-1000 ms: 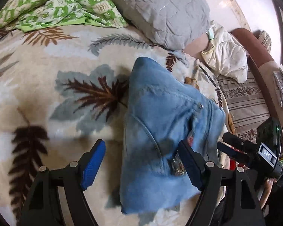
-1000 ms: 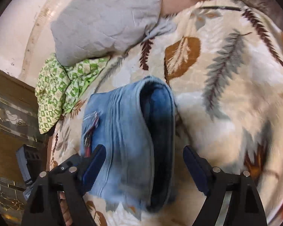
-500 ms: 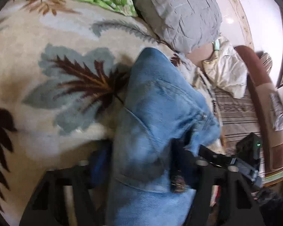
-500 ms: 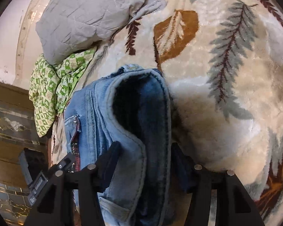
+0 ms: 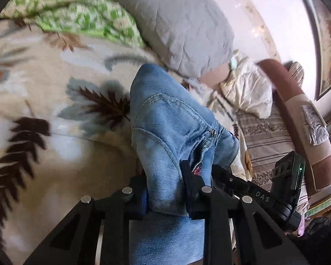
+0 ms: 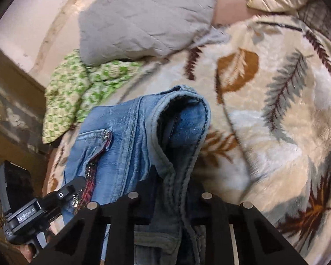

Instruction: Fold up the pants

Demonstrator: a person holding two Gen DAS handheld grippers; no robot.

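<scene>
- Left wrist view: your left gripper (image 5: 165,190) has gone from wide open a second ago to clamped on the jeans (image 5: 165,132). Its jaws now pinch a thick fold of denim, with the bundle running straight out between them.
- The jeans sit as a folded wad on the blanket (image 5: 44,84) of the bed, their far end near the grey pillow (image 5: 172,22). The near end looks raised off the blanket (the denim now rises steeply toward the camera, where it lay flatter before).
- The green cloth (image 5: 77,11) beside the pillow is smeared with blur, so you are likely mid-motion.
- The other tool shows at the lower right of this view, close against the same bundle.
- Right wrist view: your right gripper (image 6: 172,190) has made the same change, from spread either side of the bundle to closed on it. Its jaws grip the hemmed edge layers of the jeans (image 6: 125,132), and the open mouth of the fold gapes just ahead of them.
- A zip pull (image 6: 107,133) and a red trim hang on the left face of the bundle, free of the jaws.
- What this means: both ends of the near edge are now held, so I judge the folding largely done and the step in hand a lift or carry of the finished bundle (or one last fold).
- Keep both grips even, since the stacked layers could slide apart if one side leads.
</scene>
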